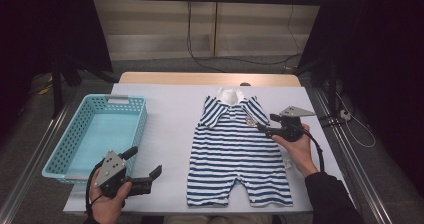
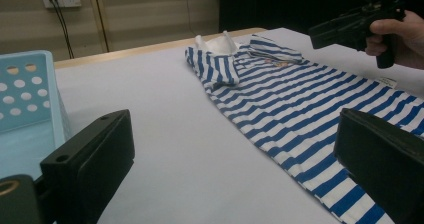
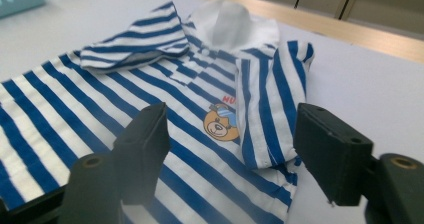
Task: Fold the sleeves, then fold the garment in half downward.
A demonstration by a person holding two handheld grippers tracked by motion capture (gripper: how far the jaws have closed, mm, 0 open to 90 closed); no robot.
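Blue-and-white striped baby romper (image 1: 237, 151) lay flat on the white-covered desk (image 1: 170, 114), right of centre, collar at the far end, legs toward the near edge. White collar (image 3: 227, 21) stood open. Both short sleeves were folded in over the chest; the right sleeve (image 3: 267, 99) lay doubled over just beside the bear patch (image 3: 220, 123), touching it at its edge. Left sleeve (image 3: 132, 49) was folded in the same way on the other side.

Right tongs (image 1: 264, 125) hovered at the right shoulder of the romper, held in the person's right hand (image 1: 295, 146), tips pointing left over the sleeve. Jaws were spread, nothing pinched; in the right gripper view the folded sleeve and bear patch sat between the two black jaws but apart from them, fabric lying free on the desk. Left gripper view showed that same tool raised off the cloth at the far right.

Left tongs (image 1: 145, 171) were at the near left of the desk, in the left hand (image 1: 107, 201), well apart from the romper, between it and the basket. Jaws spread wide, empty, bare desk between them.

Light blue perforated basket (image 1: 95, 134) stood at the left side of the desk, just beside the left tongs, well apart from the romper. Wooden desk edge (image 1: 210, 78) showed past the white cover at the far side
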